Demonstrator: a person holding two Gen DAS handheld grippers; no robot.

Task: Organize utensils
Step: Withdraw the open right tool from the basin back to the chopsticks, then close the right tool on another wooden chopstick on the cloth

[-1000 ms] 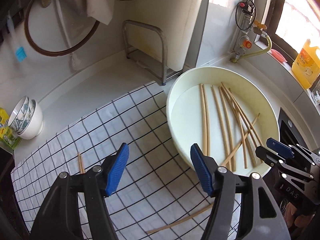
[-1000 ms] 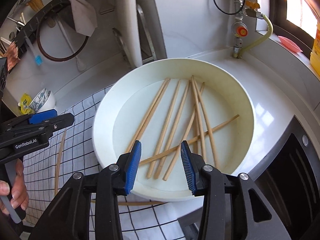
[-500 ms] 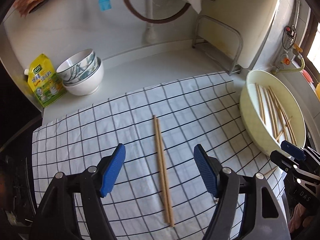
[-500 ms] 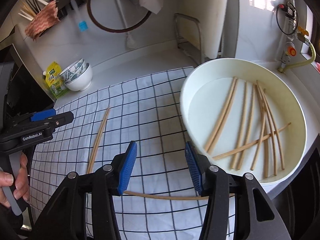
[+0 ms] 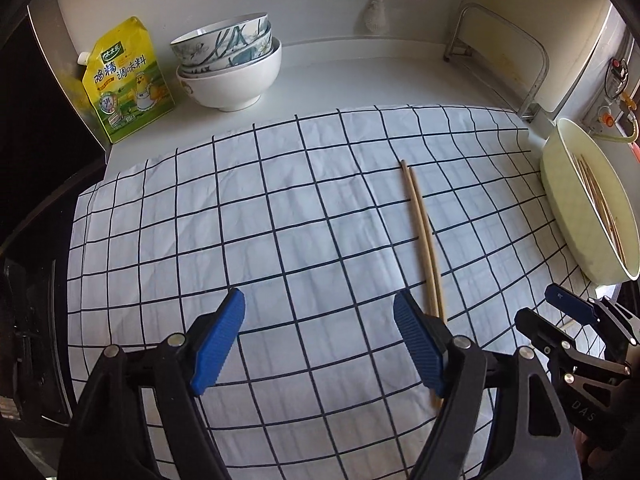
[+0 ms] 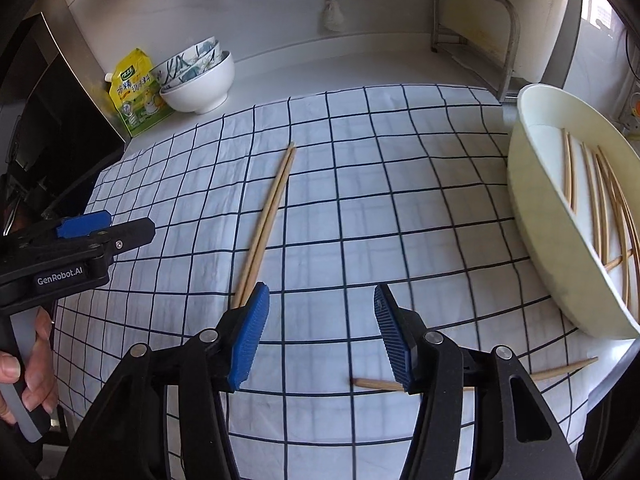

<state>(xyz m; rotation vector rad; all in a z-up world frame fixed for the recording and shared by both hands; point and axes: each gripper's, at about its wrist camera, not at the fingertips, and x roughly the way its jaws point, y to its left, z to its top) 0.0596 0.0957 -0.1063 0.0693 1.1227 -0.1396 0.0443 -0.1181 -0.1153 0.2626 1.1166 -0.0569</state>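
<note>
A pair of wooden chopsticks (image 5: pixel 421 228) (image 6: pixel 269 216) lies side by side on the white checked cloth (image 5: pixel 280 208) (image 6: pixel 380 200). My left gripper (image 5: pixel 320 320) hovers over the cloth just left of the pair, jaws opening, nothing between them. Over the cloth's near part, my right gripper (image 6: pixel 322 312) also has its jaws opening and empty. A single chopstick (image 6: pixel 560 370) lies crosswise near the cloth's front edge, partly behind the right finger. The cream round basin (image 6: pixel 536 232) (image 5: pixel 568 216) at the right holds several more chopsticks (image 6: pixel 600 208).
Stacked bowls (image 5: pixel 230 68) (image 6: pixel 196 76) and a yellow seasoning pouch (image 5: pixel 126 80) (image 6: pixel 134 92) stand at the back left. A metal rack (image 6: pixel 474 36) (image 5: pixel 500 64) stands at the back right. A hand (image 6: pixel 24 380) holds the left gripper's handle. The counter drops off at the left.
Both grippers swung left from above the basin to above the checked cloth and sank a little. Both sets of jaws widened. The chopstick pair came into view.
</note>
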